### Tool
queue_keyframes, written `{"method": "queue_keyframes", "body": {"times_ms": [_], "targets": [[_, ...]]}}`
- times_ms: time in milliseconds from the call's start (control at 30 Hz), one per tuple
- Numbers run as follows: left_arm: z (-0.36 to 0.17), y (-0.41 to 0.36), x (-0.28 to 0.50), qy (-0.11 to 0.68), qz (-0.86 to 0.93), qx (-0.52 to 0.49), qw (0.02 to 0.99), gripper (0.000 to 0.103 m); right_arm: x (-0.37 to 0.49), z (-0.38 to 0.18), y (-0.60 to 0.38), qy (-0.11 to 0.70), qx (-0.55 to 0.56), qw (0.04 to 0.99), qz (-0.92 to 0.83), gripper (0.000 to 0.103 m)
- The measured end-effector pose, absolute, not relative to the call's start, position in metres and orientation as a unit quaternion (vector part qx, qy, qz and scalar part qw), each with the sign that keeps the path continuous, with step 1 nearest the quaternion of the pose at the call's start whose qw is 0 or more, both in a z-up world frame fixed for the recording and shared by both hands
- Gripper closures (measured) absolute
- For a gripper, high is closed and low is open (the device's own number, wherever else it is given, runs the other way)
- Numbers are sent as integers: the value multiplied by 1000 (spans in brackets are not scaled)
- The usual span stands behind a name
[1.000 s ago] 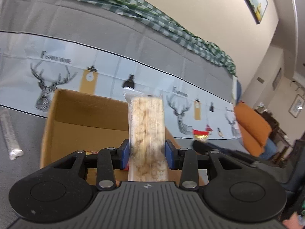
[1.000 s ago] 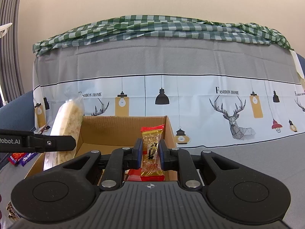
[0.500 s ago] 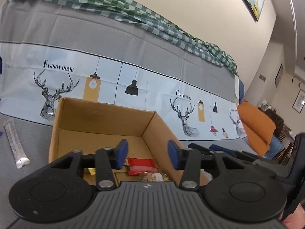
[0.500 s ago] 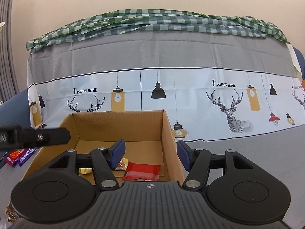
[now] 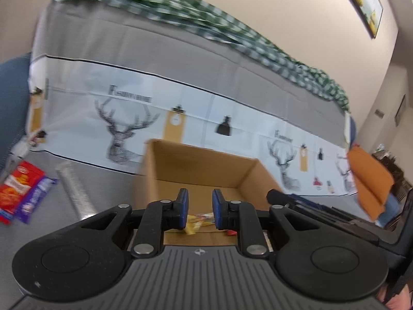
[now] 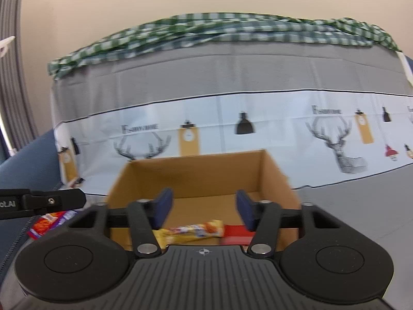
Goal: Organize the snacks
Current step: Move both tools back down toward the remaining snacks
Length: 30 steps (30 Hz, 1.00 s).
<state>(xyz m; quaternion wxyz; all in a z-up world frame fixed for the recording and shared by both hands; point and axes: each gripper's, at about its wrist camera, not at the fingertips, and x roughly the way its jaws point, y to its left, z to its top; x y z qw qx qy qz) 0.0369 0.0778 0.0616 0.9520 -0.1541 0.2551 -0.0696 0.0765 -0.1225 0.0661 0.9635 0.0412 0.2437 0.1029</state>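
Note:
An open cardboard box (image 5: 201, 165) stands on the grey cloth, also in the right wrist view (image 6: 196, 175). Inside lie a yellow-orange snack packet (image 6: 192, 231) and a red packet (image 6: 236, 233); the yellow one (image 5: 198, 219) shows in the left wrist view. My left gripper (image 5: 200, 208) hovers over the box's near side, jaws narrowly apart and empty. My right gripper (image 6: 202, 208) is wide open and empty above the box's near edge. Outside the box on the left lie a red snack pack (image 5: 18, 183), a purple bar (image 5: 36, 199) and a clear silvery tube pack (image 5: 74, 193).
A sofa back draped in a grey and white deer-print cloth (image 6: 232, 129) rises behind the box, with a green checked cloth (image 6: 219, 29) on top. An orange cushion (image 5: 369, 180) sits at the right. The other gripper's black arm (image 6: 38, 201) reaches in at the left.
Both grippers let go of their snacks into the box: the long puffed-snack pack and the small orange packet. Since then the left jaws have narrowed and the left view has swung left.

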Motion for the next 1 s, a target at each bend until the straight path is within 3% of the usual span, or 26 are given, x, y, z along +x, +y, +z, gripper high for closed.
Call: {"method": "queue_keyframes", "body": {"times_ms": [67,133,300,433,667,1000], "targets": [[67,93,41,266,-56,-140,952,83,75,66,-107,239,47,963,116,71],[76,108,53,276,-43,-127,952,83,73,67,-92,234,53,962,127,74],[83,152,90,281,10,-104,954,83,69,65,-56,229,62,959,156,74],[46,176,100,314,73,-47,946,83,67,59,-29,239,58,953,175,74],[4,225,118,344,118,-91,927,83,68,55,10,243,37,946,210,73],[-21,284,133,391,190,-189,880,83,125,31,91,349,11,910,223,72]]}}
